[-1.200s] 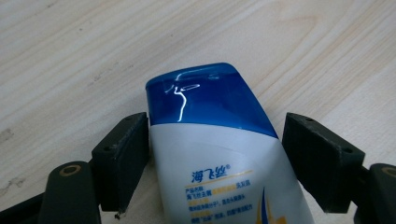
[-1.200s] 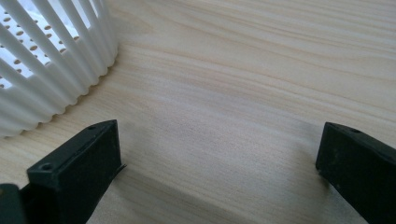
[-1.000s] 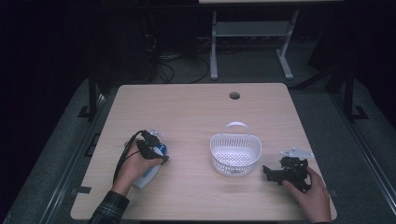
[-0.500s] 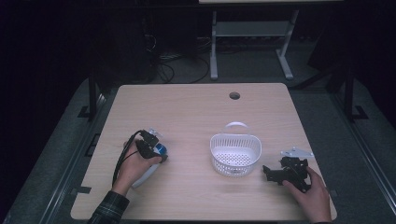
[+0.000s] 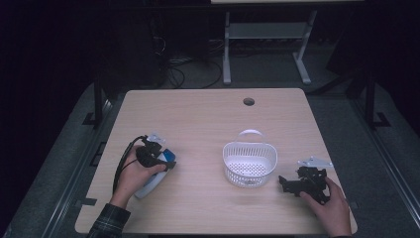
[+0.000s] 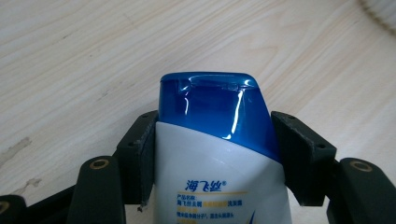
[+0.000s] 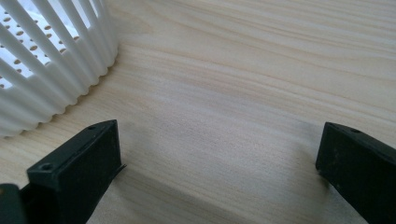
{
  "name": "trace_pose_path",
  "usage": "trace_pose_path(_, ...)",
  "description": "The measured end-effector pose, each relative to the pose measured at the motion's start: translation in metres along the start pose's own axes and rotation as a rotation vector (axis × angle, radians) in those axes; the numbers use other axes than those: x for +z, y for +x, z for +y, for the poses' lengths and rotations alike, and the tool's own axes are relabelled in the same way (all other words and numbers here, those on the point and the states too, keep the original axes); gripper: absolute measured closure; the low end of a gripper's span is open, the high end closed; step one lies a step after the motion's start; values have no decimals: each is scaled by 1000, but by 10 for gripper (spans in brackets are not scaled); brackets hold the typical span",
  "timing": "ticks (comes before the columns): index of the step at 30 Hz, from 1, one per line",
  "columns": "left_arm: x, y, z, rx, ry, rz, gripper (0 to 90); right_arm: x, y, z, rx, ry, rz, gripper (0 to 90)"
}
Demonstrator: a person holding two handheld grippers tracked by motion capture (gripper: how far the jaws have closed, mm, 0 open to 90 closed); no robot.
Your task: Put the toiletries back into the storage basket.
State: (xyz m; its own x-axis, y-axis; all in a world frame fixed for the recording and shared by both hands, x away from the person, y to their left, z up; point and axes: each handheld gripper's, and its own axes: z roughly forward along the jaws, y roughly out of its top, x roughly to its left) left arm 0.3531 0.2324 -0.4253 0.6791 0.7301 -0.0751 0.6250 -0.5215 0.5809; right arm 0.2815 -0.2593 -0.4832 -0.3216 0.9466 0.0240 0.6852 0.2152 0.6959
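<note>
While the right gripper [image 5: 297,184] rests with jaws wide at lower right beside the white slatted plastic basket [image 5: 249,163], the left gripper [image 5: 157,159] has closed on the white blue-capped shampoo bottle [image 6: 212,154], barely shifted since, at the light wooden counter's [image 5: 198,119] lower left, ready to lift.
</note>
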Motion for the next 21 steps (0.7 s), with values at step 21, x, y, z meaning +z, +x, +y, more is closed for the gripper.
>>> trace_pose_path(21, -38, 14, -12, 18, -234, -190, 367, 0, 0, 0, 0, 0, 0, 0)
